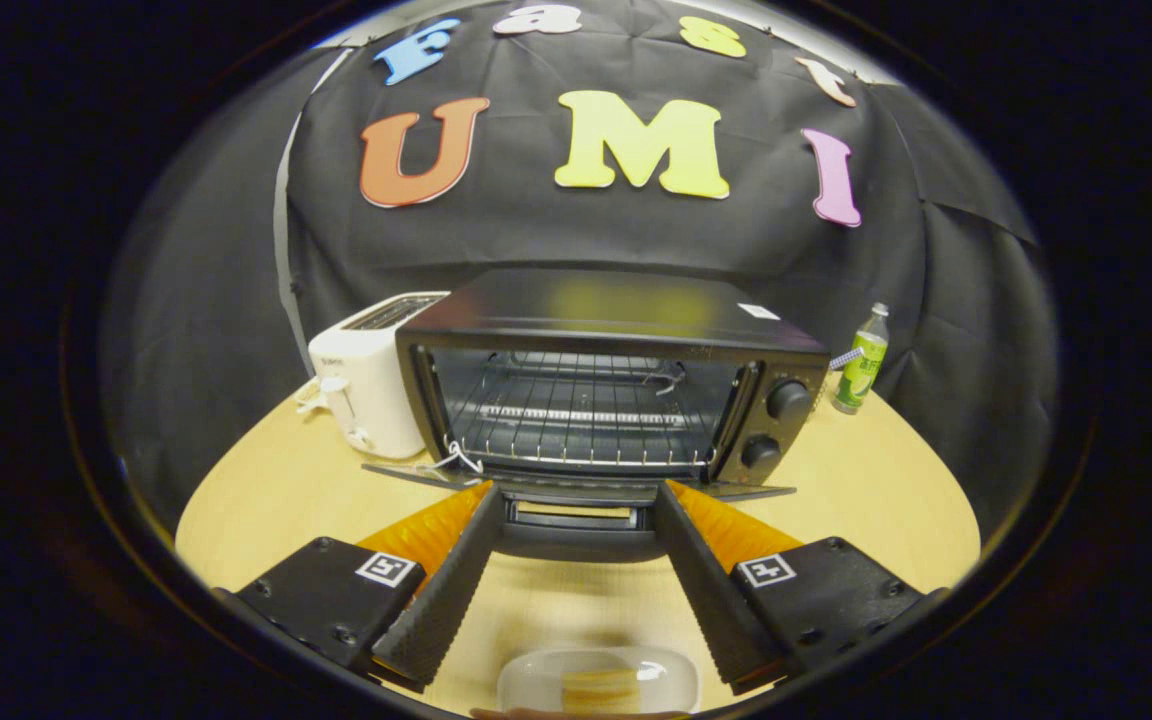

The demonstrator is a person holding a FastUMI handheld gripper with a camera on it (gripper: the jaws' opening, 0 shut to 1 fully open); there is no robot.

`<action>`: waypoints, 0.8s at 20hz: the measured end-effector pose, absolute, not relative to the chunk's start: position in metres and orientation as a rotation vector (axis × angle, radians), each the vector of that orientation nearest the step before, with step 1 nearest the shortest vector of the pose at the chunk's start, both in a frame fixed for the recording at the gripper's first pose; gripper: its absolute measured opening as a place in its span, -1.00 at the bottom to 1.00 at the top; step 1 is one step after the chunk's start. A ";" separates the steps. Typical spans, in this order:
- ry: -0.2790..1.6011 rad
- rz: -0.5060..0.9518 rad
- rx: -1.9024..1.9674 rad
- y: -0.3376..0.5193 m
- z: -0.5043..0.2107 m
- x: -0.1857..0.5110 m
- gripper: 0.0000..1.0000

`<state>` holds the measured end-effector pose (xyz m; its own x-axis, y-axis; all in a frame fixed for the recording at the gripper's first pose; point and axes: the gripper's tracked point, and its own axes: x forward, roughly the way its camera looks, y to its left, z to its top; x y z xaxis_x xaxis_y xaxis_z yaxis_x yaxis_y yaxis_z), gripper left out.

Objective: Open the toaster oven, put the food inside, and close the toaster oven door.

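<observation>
We see the toaster oven (pixel 606 385) standing on the worktop (pixel 866 490) with its door (pixel 576 488) dropped flat toward us, the wire rack (pixel 581 415) bare inside. Our tongs (pixel 576 490) are spread wide and hold nothing; their tips sit at the door's front edge, its handle (pixel 576 520) between them. The food, pale slices in a clear dish (pixel 598 680), lies on the worktop close under the tongs, not yet picked up. We judge the risks as these: the dish looks smooth and shallow, so a grip on its rim may slip or tip the slices out, and the lowered door juts into the path, so a low carry could knock it. The white toaster (pixel 371 385) and green bottle (pixel 861 360) stand well aside.
</observation>
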<state>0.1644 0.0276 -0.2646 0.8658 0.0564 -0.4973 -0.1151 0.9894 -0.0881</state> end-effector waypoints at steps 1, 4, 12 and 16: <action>0.524 0.090 -0.114 0.027 -0.269 0.159 1.00; 0.559 0.095 -0.109 0.024 -0.287 0.149 1.00; 0.729 0.086 -0.065 0.017 -0.345 0.127 0.89; 0.718 0.103 -0.046 0.018 -0.342 0.126 0.92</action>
